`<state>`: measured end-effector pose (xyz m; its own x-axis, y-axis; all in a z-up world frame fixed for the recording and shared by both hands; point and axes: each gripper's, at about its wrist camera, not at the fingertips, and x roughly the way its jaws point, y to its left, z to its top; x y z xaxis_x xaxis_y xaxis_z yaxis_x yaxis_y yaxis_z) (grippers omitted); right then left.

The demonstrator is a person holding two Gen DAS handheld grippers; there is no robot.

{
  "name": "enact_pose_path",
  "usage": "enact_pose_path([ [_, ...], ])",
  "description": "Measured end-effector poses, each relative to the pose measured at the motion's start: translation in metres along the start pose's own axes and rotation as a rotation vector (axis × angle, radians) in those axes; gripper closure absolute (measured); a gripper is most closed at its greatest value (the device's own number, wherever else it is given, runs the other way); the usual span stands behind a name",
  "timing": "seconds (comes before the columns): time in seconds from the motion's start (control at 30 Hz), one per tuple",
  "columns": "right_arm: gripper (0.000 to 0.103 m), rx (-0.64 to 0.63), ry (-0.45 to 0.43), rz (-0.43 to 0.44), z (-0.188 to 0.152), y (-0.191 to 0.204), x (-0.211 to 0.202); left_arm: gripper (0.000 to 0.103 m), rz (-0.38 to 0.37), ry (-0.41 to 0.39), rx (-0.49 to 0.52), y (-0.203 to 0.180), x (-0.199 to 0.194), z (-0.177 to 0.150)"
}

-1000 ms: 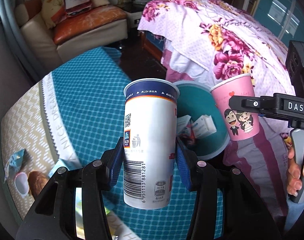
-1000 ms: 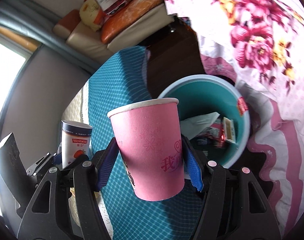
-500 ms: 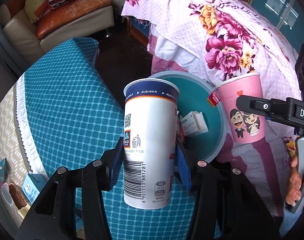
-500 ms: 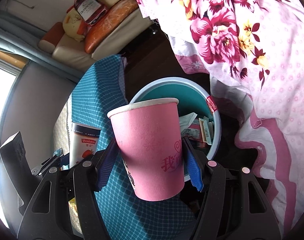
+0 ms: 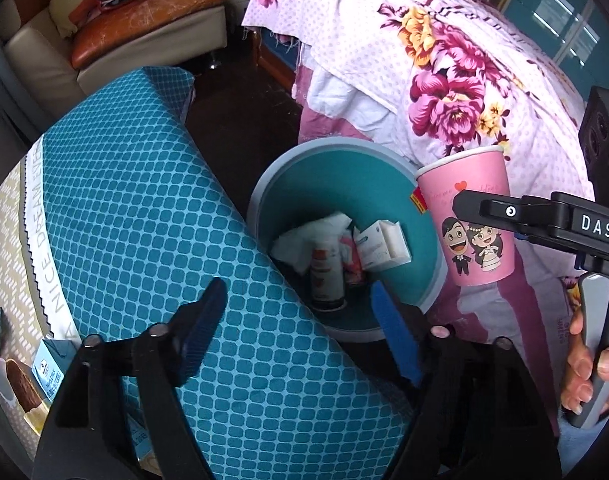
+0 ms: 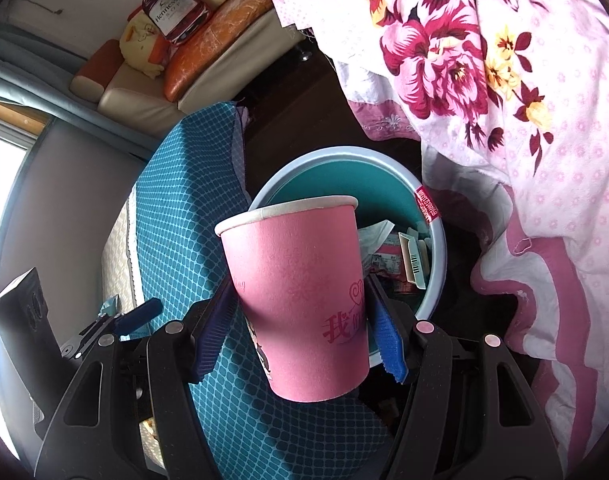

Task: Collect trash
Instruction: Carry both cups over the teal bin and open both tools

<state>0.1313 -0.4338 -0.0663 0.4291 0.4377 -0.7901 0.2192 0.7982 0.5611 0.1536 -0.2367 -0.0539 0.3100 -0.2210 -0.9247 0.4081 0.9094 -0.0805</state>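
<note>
The teal bin (image 5: 384, 184) stands on the floor between the table and the bed. A white yoghurt cup (image 5: 326, 276) lies inside it among paper and cartons. Above the bin's near edge my left gripper (image 5: 298, 304) is opening its jaws, with nothing between the blue pads. My right gripper (image 6: 300, 300) is shut on a pink paper cup (image 6: 300, 280) with cartoon figures, held upright over the bin's rim (image 6: 336, 152). In the left wrist view that pink cup (image 5: 472, 200) hangs at the bin's right side, and a hand (image 5: 584, 364) grips the handle.
A table under a blue checked cloth (image 5: 144, 220) lies left of the bin, with snack wrappers (image 5: 20, 384) at its left end. A bed with a floral cover (image 5: 444, 80) is on the right. A sofa (image 5: 116, 32) stands at the back beyond dark floor.
The left gripper has opened and the white cup has dropped from it into the bin. Both grippers came lower and nearer the bin. The right still holds the pink cup.
</note>
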Motion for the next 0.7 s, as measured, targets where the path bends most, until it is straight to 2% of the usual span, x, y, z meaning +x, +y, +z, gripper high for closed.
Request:
enact_pose_path([
  [0.07,0.042,-0.002,0.001,-0.002,0.0,0.001,0.0,0.021,-0.001,-0.006,-0.002,0.001,-0.003,-0.001],
  [0.7,0.04,-0.056,0.022,-0.088,-0.006,0.031,0.008,0.02,-0.042,-0.033,-0.091,0.033,-0.013,-0.018],
])
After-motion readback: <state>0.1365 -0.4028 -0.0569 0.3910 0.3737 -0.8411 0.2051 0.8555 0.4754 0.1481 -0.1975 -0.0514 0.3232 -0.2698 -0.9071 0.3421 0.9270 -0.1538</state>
